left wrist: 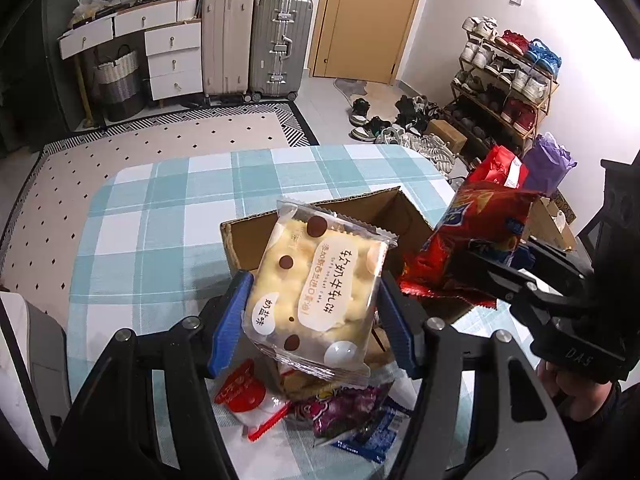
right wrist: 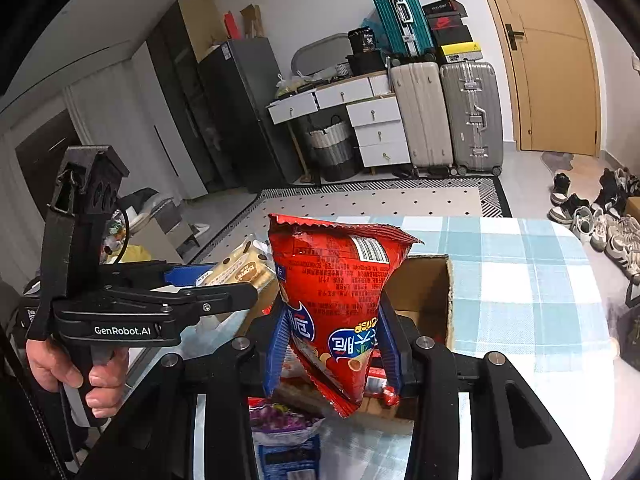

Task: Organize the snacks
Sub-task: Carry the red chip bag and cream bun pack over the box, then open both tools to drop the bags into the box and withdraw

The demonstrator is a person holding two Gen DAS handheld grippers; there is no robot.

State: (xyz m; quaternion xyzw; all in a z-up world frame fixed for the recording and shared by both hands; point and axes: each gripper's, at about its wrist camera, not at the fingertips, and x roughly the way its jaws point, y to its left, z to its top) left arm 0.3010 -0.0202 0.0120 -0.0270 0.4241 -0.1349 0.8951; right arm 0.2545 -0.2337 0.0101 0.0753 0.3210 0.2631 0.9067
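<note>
My left gripper [left wrist: 316,316] is shut on a clear packet of yellow nougat biscuits [left wrist: 316,292] and holds it above the near edge of an open cardboard box [left wrist: 320,216]. My right gripper [right wrist: 334,344] is shut on a red crisp bag [right wrist: 340,292], held upright over the box [right wrist: 424,288]. The right gripper and red bag show at right in the left wrist view [left wrist: 480,236]. The left gripper with its packet shows at left in the right wrist view [right wrist: 224,280].
Loose snacks lie on the checked tablecloth [left wrist: 160,208] below the grippers: a red and white pack [left wrist: 244,396], a purple bag [left wrist: 344,408] and a blue pack [left wrist: 376,436]. More bags, red and purple [left wrist: 548,164], stand right of the box. Suitcases, drawers and a shoe rack line the room.
</note>
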